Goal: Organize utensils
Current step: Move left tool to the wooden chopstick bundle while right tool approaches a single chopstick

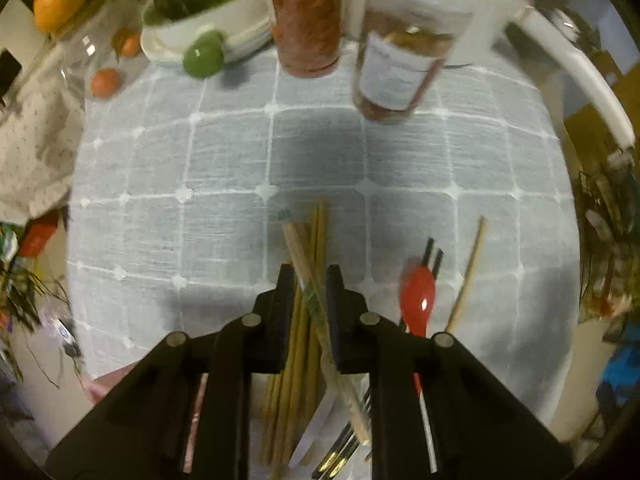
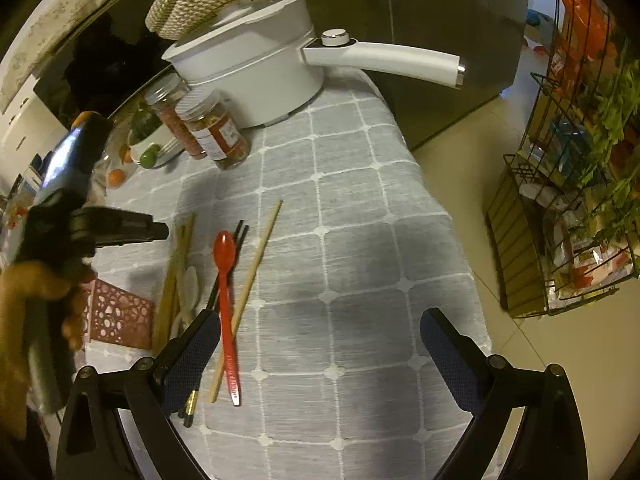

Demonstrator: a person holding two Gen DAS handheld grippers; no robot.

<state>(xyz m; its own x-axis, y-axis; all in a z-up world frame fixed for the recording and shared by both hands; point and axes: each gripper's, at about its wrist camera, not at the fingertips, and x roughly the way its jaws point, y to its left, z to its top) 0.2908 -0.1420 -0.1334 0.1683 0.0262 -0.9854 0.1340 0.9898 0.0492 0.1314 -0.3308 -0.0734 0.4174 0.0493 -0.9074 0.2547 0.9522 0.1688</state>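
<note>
My left gripper (image 1: 310, 274) is shut on a wrapped pair of chopsticks (image 1: 308, 264) and holds it above a bundle of wooden chopsticks (image 1: 298, 336) on the grey checked tablecloth. A fork (image 1: 344, 440) and a white utensil (image 1: 316, 420) lie beneath. A red spoon (image 2: 226, 280), black chopsticks (image 2: 216, 292) and a single wooden chopstick (image 2: 256, 264) lie to the right of the bundle. My right gripper (image 2: 320, 322) is open and empty above the cloth, its left finger beside the red spoon. The left gripper (image 2: 156, 232) shows in the right wrist view.
Two jars (image 1: 308, 16) (image 1: 396, 64), a bowl of vegetables (image 1: 204, 4) and loose fruit (image 1: 202, 56) stand at the table's far side. A white pot (image 2: 256, 64) with a long handle stands behind. A pink perforated basket (image 2: 116, 312) sits at the left. A wire rack (image 2: 572, 184) stands on the floor.
</note>
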